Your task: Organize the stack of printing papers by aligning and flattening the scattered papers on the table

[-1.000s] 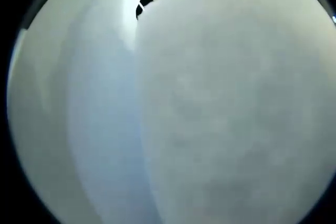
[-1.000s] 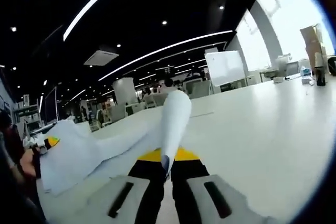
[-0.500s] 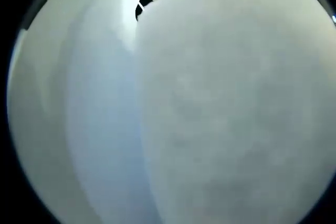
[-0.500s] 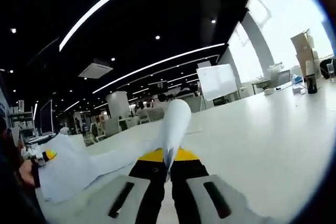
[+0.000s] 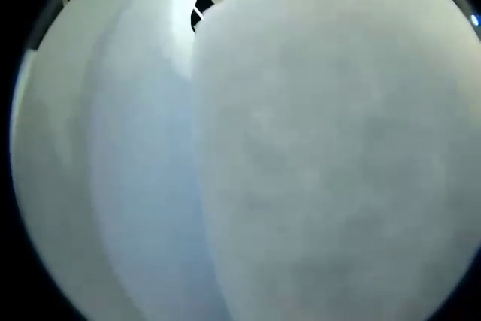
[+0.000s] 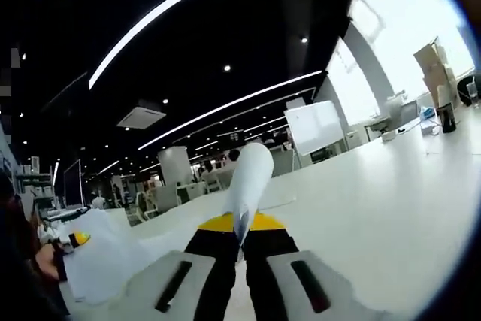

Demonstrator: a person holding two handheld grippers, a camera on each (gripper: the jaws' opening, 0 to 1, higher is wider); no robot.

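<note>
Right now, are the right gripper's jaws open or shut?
Shut on the papers: in the right gripper view the right gripper has its jaws pressed together with the white sheets' edge pinched between them.

One stack of papers (image 6: pixel 244 186) stands on edge between the jaws of the right gripper (image 6: pixel 240 249), and how many sheets it holds cannot be told. In the left gripper view, two curved layers of white papers (image 5: pixel 331 155) press close against the lens. One white table (image 6: pixel 376 208) spreads out beneath. One whiteboard (image 6: pixel 317 127) stands at the far end of the table. One dark bottle (image 6: pixel 449 118) sits on the table's far right, with one cardboard box (image 6: pixel 428 62) behind it. One hand (image 6: pixel 46 261) shows at the left edge.
</note>
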